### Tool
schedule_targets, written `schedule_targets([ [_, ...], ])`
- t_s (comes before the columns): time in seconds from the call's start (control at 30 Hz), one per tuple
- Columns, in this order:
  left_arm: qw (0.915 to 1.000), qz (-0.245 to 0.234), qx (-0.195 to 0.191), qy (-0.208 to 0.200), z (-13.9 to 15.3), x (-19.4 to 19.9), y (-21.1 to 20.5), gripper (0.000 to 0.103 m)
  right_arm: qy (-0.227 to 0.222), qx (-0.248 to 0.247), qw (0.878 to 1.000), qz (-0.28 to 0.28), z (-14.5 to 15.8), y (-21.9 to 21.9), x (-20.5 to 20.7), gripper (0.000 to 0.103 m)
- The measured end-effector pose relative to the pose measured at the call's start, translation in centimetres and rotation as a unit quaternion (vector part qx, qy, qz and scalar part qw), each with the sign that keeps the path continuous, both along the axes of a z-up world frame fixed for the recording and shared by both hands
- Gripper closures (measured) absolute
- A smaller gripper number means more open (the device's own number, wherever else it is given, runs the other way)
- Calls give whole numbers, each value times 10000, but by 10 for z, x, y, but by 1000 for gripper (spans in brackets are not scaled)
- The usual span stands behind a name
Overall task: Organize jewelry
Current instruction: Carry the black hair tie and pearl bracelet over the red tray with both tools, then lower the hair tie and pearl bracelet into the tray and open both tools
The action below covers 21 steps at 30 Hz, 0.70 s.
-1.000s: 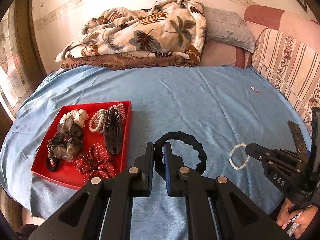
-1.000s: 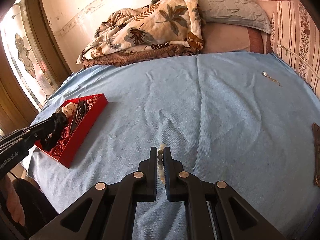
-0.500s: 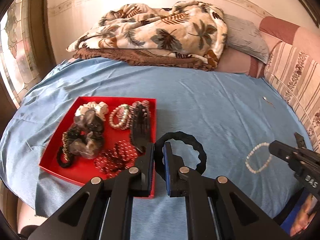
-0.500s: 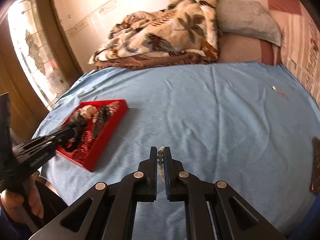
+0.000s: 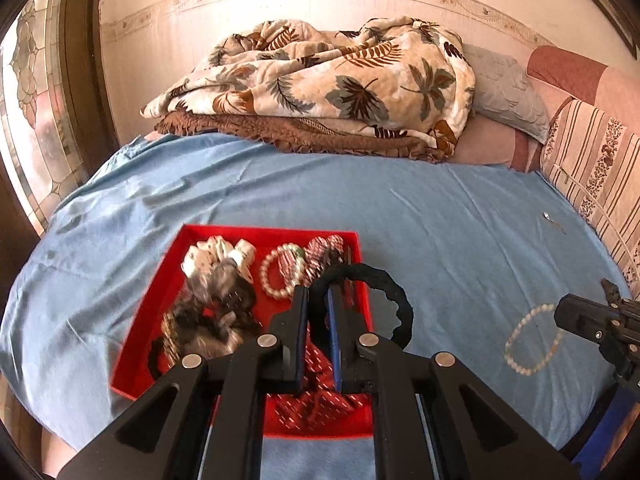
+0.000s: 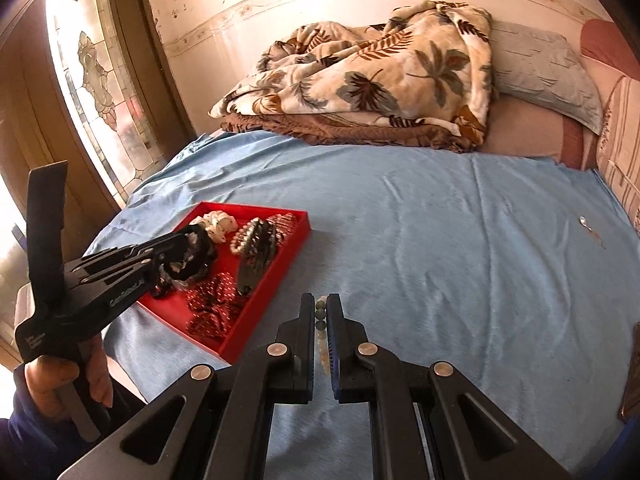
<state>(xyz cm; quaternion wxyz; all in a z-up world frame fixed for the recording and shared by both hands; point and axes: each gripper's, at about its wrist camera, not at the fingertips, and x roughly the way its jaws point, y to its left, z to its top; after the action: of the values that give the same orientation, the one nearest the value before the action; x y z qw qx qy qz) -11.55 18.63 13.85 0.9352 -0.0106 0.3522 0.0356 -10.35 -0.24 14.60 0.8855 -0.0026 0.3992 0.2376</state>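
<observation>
Left wrist view: I've got the left gripper (image 5: 318,312) clamped on the black scalloped hair ring (image 5: 384,292), jaws nearly together, ring looping out to the right of the fingertips. A second ago the red tray (image 5: 160,292) sat low left of the frame, well apart from the tips. Now it lies dead centre under them, its right wall directly behind the jaws. So I read the carry as close to done, drop next.

Tray contents: white scrunchie (image 5: 218,258), grey-brown scrunchie, pink bead bracelets (image 5: 280,272), red dotted scrunchie (image 5: 316,400) at the near edge. Motion blur on all of it.

Right wrist view: right gripper (image 6: 320,320) is fully closed on the pale bead bracelet (image 6: 320,312), beads visible in the slit between the pads. In the left view that bracelet (image 5: 532,340) now hangs clear of the blue sheet (image 5: 440,232) at right, whereas before it lay lower by the tips. Tray has slid from far left toward centre-left of this frame, so both loads are converging on it.

Small silver piece (image 5: 548,216) remains out on the sheet at right, well apart from the tray, not yet collected.

Risk: ring could land on the tray wall.
</observation>
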Motion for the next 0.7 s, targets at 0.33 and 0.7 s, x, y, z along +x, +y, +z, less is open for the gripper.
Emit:
schedule_targets([
  [0.33,10000,20,16,-67,1,10,30,93,51,116,9998,154,12,39,14,96],
  [0.7,9993,172,-314,116,-10,3,57,93,133,146,9989,413,12,81,35,96],
])
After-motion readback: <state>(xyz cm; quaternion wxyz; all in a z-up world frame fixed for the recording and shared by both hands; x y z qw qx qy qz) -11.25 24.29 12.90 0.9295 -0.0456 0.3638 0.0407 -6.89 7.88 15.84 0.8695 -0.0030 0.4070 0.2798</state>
